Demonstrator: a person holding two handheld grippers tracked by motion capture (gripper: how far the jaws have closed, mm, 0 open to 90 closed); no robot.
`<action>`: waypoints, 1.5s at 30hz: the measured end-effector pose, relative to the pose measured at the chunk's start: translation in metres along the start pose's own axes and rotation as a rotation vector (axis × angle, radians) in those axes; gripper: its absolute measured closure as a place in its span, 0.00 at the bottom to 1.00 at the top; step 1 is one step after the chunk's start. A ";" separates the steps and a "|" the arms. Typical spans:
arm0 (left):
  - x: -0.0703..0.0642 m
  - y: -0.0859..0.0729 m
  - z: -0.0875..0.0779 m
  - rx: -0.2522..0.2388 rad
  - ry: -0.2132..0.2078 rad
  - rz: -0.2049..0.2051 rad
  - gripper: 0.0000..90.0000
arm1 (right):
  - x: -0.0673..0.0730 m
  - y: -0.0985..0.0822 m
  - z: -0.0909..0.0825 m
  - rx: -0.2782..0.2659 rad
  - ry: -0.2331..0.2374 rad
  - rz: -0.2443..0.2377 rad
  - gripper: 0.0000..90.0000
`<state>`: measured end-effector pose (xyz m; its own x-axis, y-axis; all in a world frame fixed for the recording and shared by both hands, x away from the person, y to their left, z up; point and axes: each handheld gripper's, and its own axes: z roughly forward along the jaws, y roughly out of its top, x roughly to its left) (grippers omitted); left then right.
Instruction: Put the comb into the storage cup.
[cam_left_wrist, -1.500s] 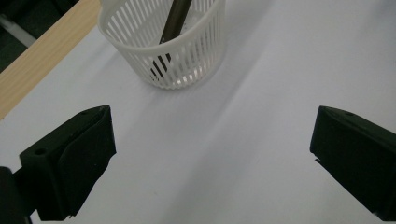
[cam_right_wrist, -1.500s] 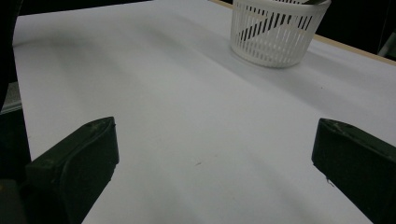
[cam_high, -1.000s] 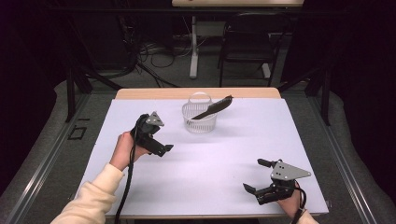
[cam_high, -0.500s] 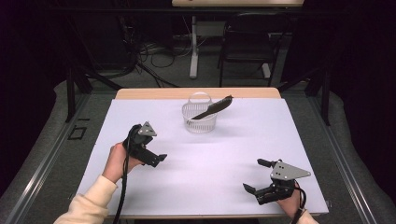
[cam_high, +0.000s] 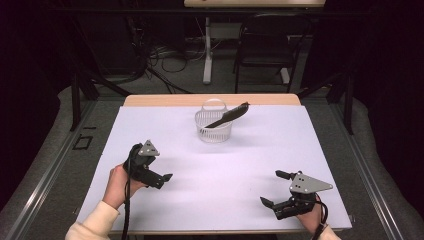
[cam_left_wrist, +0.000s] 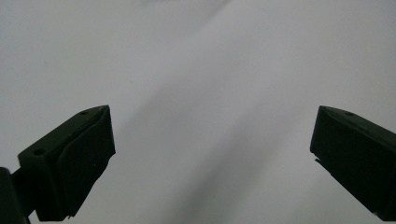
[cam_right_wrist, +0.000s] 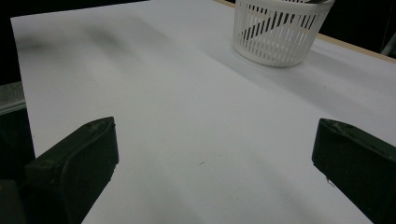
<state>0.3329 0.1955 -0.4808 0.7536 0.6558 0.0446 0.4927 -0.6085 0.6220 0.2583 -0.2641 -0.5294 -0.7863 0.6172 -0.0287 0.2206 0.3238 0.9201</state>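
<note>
Both grippers stand with their jaws wide apart and nothing between them. From the high view, the left gripper (cam_high: 159, 176) hovers over the near-left part of the white table sheet (cam_high: 250, 165), tipped so its jaws point across the table, while the right gripper (cam_high: 280, 189) sits low at the near-right corner, close to the table's front edge. Well apart from both, toward the far middle of the sheet, stands a white slatted basket (cam_high: 214, 131) with a dark brush-like tool (cam_high: 227, 116) lying slantwise in it, one end poking up and out past the rim on the right. Through the left gripper view, the left gripper (cam_left_wrist: 212, 161) has its two black jaws spread at either side, with bare white sheet (cam_left_wrist: 201, 70) and soft shadows between them. Along the right gripper view, the right gripper (cam_right_wrist: 215, 168) is likewise spread, and the basket (cam_right_wrist: 280, 35) appears far ahead and up to the right, the dark tool's (cam_right_wrist: 254, 29) stripes visible through the slats. What might go wrong, I judge: the basket looks light, so a reach that nudges its wall could slide or tip it; and the tool, resting loosely on the rim, could be knocked out or lever the basket over if it is grabbed by its overhanging end.
</note>
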 end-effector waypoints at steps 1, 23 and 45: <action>0.000 -0.002 -0.001 -0.001 0.005 -0.001 0.00 | 0.000 0.000 0.000 -0.002 0.000 0.000 0.00; -0.015 -0.042 -0.004 -0.048 0.032 -0.064 0.00 | 0.001 0.000 0.001 0.008 0.010 -0.001 0.00; -0.027 -0.069 -0.001 -0.073 0.035 -0.104 0.00 | 0.001 -0.001 0.002 0.023 0.017 -0.002 0.00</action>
<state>0.2782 0.2203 -0.5246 0.6837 0.7297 0.0036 0.5336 -0.5033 0.6797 0.2581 -0.2623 -0.5310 -0.7965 0.6041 -0.0236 0.2321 0.3416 0.9107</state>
